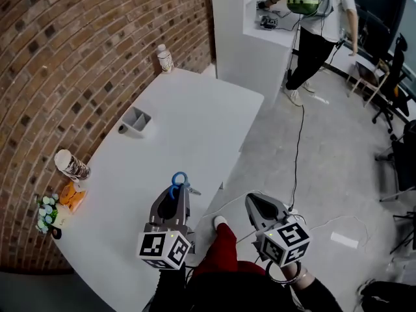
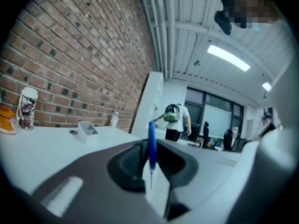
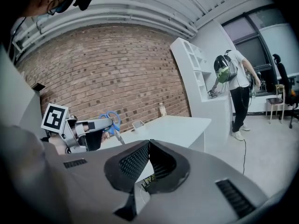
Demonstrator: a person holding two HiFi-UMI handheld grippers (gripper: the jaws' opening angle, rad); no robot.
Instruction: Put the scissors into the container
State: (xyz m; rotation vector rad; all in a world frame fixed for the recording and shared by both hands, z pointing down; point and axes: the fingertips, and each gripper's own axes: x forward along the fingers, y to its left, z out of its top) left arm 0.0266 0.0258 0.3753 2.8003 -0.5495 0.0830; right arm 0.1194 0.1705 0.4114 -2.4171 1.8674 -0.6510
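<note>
Blue-handled scissors (image 1: 179, 181) stick up from my left gripper (image 1: 177, 191), which is shut on them above the near edge of the white table (image 1: 195, 129). In the left gripper view the scissors (image 2: 152, 141) show edge-on between the jaws of the left gripper (image 2: 150, 149). The small grey open container (image 1: 135, 121) stands further back on the table near the brick wall, and also appears as the container (image 2: 87, 129) and the container (image 3: 138, 124). My right gripper (image 1: 250, 199) is shut and empty, off the table's right edge over the floor. From the right gripper (image 3: 149, 143) I see the left one holding the scissors (image 3: 111, 122).
A bottle (image 1: 164, 58) stands at the table's far corner. A patterned cup (image 1: 71, 164), an orange packet (image 1: 73, 197) and small flowers (image 1: 47, 212) sit at the left edge. A person (image 1: 315, 25) stands by a white shelf unit (image 1: 234, 38). A cable (image 1: 298, 148) runs across the floor.
</note>
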